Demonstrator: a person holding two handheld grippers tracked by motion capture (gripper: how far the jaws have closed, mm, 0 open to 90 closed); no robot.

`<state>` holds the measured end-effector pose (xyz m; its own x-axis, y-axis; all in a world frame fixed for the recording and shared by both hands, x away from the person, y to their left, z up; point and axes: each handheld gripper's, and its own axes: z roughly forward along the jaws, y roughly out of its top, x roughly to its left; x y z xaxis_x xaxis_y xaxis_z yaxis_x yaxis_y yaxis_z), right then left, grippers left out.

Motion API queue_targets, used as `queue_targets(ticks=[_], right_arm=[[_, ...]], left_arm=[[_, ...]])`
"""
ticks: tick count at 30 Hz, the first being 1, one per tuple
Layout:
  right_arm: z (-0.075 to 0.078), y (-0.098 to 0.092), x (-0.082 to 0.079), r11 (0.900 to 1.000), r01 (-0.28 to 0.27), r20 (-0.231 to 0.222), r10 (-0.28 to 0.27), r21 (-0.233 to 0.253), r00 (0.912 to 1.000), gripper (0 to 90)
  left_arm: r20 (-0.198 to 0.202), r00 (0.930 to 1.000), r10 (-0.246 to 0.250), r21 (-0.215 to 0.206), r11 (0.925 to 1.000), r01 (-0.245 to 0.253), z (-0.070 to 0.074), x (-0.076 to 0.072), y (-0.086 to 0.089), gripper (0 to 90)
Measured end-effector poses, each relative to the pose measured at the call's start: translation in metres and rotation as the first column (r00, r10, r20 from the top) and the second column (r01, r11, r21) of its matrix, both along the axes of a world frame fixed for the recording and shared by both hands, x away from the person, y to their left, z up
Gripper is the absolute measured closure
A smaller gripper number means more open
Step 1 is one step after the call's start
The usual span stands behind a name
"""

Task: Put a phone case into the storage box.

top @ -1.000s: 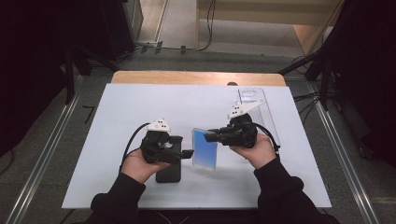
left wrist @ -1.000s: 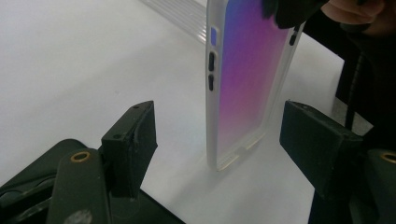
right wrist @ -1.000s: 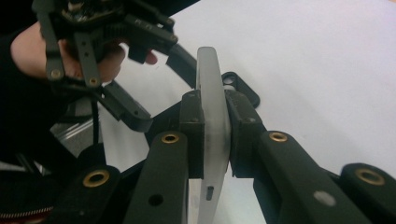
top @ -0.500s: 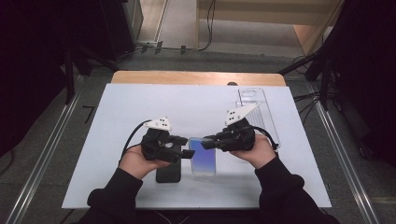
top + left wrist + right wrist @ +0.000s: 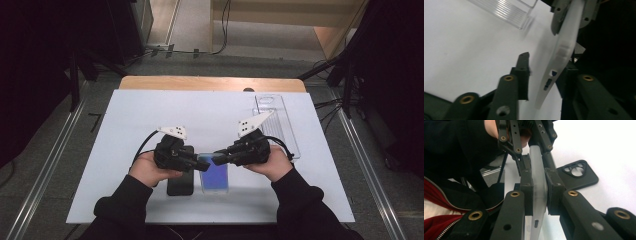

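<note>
Scene: a person seated at a white table (image 5: 150, 115) works two hand-held grippers over a translucent phone case (image 5: 214, 174), seen from the high view.
Phone case: it lies near the table's front edge between the two hands, its face a blue-violet tint from above; in the right gripper view it shows edge-on as a frosted white slab (image 5: 537, 182).
Right gripper: the right gripper (image 5: 220, 158) reaches in from the right, and its own view shows both jaws pressed flat against the two faces of the case, clamped on it.
Left gripper: the left gripper (image 5: 202, 163) meets the case from the opposite side. In its own view the case edge (image 5: 560, 55) stands between the jaws; one jaw stands clear of the case with white table between, the other appears to lie against its far face, though blur makes contact hard to judge. The jaws stand apart.
Black phone case: a black phone case (image 5: 180, 175) lies flat just to the left of the translucent one, partly under the left hand (image 5: 148, 169); its camera cutout (image 5: 575, 170) shows in the right gripper view.
Clear tray: a clear plastic tray (image 5: 277, 122) sits toward the table's right rear, well apart from the grippers.
</note>
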<state>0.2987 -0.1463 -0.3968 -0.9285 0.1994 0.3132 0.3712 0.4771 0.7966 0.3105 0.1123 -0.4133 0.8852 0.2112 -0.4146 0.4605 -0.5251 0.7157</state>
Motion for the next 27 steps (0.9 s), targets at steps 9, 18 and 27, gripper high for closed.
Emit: queue_targets(ticks=[9,18,27], right_arm=[[-0.002,-0.001,0.004,1.000,-0.015,-0.033,0.016,0.025,0.9993,76.6],[0.000,-0.004,0.005,0.995,0.069,-0.044,-0.066,0.072,0.9969,53.0],[0.002,-0.012,0.008,0.973,0.208,-0.006,-0.208,0.096,0.9781,29.3]], left_arm=[[0.022,0.9980,-0.059,0.000,0.9982,0.059,0.004,-0.001,0.000,80.6],[0.039,0.9992,-0.006,0.012,0.9999,0.005,0.008,0.001,0.005,81.0],[0.021,0.9895,0.143,0.034,0.9890,-0.144,0.015,0.006,0.017,80.8]])
